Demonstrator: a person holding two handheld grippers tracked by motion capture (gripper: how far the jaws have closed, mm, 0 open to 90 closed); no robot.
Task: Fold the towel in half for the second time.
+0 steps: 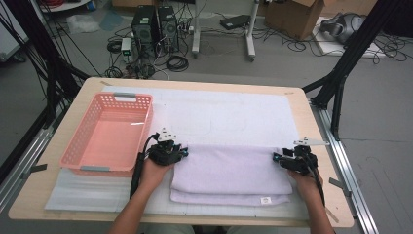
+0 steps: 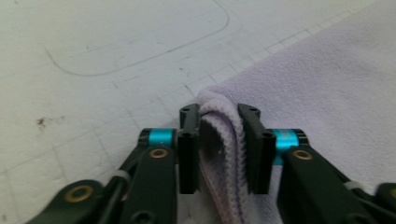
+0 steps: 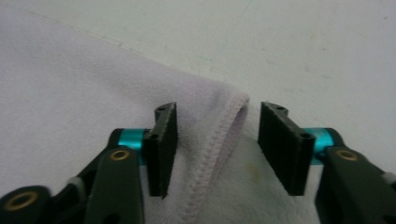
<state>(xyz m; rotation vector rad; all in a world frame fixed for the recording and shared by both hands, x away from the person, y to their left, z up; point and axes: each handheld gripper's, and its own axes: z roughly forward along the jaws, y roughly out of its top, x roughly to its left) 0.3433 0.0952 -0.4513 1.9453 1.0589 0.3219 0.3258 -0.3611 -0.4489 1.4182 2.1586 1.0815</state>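
High view: we see the folded lilac towel (image 1: 233, 173) on the white mat (image 1: 219, 114), long axis running left to right. Our left gripper (image 2: 219, 135) pinches its far left corner. Our right gripper (image 3: 215, 140) stands partly open around the far right corner, pads clear.

This place looks like a robotics lab or a recording room, not a home. Two black tower computers (image 1: 156, 30) stand on the grey floor behind the light wooden table (image 1: 321, 146), with many loose black cables (image 1: 178, 62) around them. Black metal frame legs (image 1: 343, 73) rise beside the table, and a brown cardboard box (image 1: 292, 17) stands farther back.
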